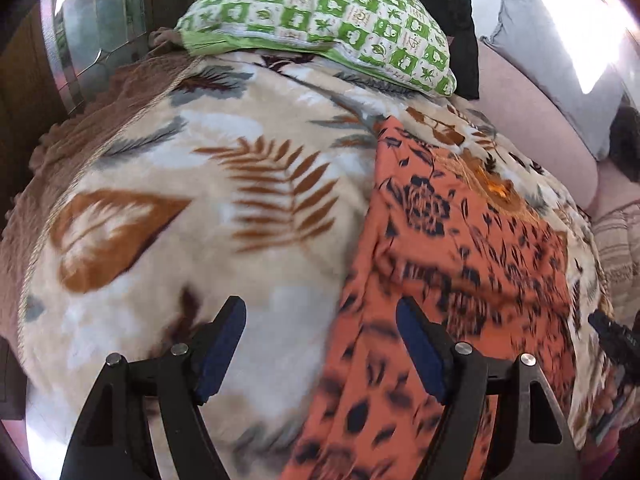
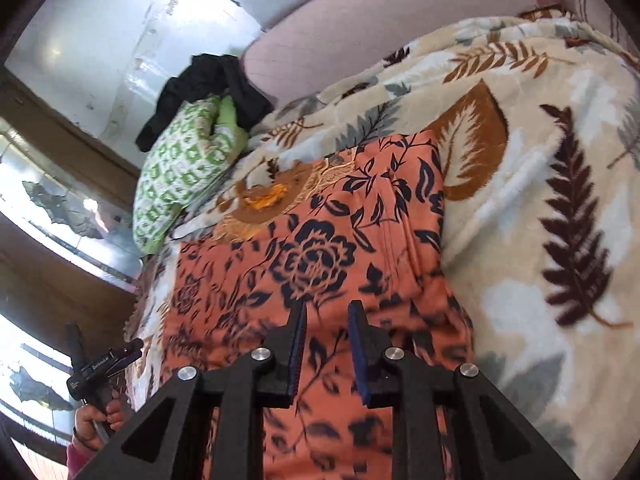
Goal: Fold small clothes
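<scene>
A cream fleece blanket with brown leaf print (image 1: 168, 208) covers the bed. In the left wrist view, the left gripper (image 1: 320, 344) hovers at lower centre, its 2 fingers spread wide. The orange floral garment (image 2: 320, 248) lies flat at centre-right; the right gripper (image 2: 328, 344) hovers above it, narrowly parted, holding nothing.

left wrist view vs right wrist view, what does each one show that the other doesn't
Only the left wrist view shows the brown knitted cover along the blanket's left edge, and the left gripper up close, open over the garment's left edge.

Only the right wrist view shows a hand holding a gripper at lower left, and the right gripper up close, slightly open above the garment.

Both show the orange floral garment lying on the leaf-print blanket, the green checked pillow, the black cloth by it, and the pink sofa.
</scene>
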Demonstrator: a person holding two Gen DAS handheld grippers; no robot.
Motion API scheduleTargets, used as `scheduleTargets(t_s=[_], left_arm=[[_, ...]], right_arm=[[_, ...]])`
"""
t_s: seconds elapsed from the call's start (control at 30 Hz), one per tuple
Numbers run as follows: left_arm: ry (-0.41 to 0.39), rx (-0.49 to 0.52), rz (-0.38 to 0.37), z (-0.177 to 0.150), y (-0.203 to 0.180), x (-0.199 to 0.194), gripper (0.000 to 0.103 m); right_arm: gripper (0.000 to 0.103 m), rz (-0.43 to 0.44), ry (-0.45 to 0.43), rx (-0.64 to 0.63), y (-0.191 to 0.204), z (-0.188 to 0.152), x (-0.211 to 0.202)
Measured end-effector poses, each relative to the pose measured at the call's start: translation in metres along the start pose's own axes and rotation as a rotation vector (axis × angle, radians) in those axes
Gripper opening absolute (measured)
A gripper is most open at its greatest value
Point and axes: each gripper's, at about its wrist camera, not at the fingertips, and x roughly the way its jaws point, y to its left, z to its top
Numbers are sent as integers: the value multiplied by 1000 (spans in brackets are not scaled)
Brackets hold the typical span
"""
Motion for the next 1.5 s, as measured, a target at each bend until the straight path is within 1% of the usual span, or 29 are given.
scheduleTargets(t_s=[0.03,0.07,0.1,0.13,0.2,0.33,0.43,0.47,0.53,0.63,0.67,0.73,0.77,0.83,0.9,0.93,0.97,1.0,1.07,1.13,1.17,1.2,1.23,1.27,1.33,1.37,1.4,1.47,1.5], left_arm=[[2,-2,-14,-12,9,-11,78],[9,0,-33,-23,16,-20,78],[19,5,-50,-33,20,-27,78],[34,18,-74,-48,25,-34,78],[67,42,-124,-74,30,-41,78],[149,51,-190,-118,34,-33,78],[214,41,-260,-144,32,-17,76],[226,35,-281,-150,30,-13,68],[249,39,-305,-158,22,-7,56],[241,68,-289,-162,15,-4,55],[241,62,-294,-163,17,-3,52],[242,31,-290,-162,24,-1,35],[237,15,-293,-162,28,-2,31],[203,6,-280,-160,34,-9,31],[177,11,-255,-158,36,-14,40],[173,5,-245,-156,38,-14,55],[169,-4,-227,-155,40,-12,66],[170,-12,-211,-155,42,-8,66],[199,-21,-222,-158,41,1,66],[196,30,-239,-164,32,0,65],[201,47,-257,-167,28,1,62],[208,51,-275,-169,26,1,58],[215,53,-283,-170,26,2,45],[218,55,-282,-170,27,3,39],[224,49,-295,-170,31,4,21],[226,45,-306,-169,31,4,17],[226,48,-314,-169,31,4,17],[222,71,-320,-168,31,1,16],[221,77,-321,-168,30,0,16]], right_arm=[[33,-2,-13,-4,0,-8,-13],[50,2,-24,0,-1,-16,-26],[71,21,-38,20,-2,-26,-37],[75,48,-51,45,-6,-38,-51],[75,77,-38,64,-16,-65,-75],[75,18,60,65,-34,-120,-101],[75,10,100,98,-46,-150,-115],[75,5,107,103,-48,-155,-117],[75,-17,130,100,-49,-165,-119],[75,-13,133,108,-51,-170,-120],[75,-10,133,110,-51,-172,-121],[75,-25,137,103,-52,-175,-122],[75,-31,136,103,-53,-176,-124],[75,-36,133,112,-56,-177,-127],[75,-43,121,119,-59,-177,-133],[75,-43,118,123,-60,-177,-134],[75,-41,118,132,-62,-177,-134],[75,-38,122,139,-64,-177,-134],[75,-38,130,149,-66,-178,-129],[75,-38,142,156,-67,-181,-122],[75,-40,154,159,-68,-181,-117],[74,-43,169,164,-68,-183,-112],[72,-41,184,169,-68,-185,-106],[69,-40,193,165,-67,-187,-101],[65,-69,195,102,-55,-189,-97],[43,-77,215,61,-48,-191,-94],[18,-98,235,32,-42,-194,-91],[17,-145,244,-4,-36,-197,-87],[16,-154,242,-18,-34,-197,-87]])
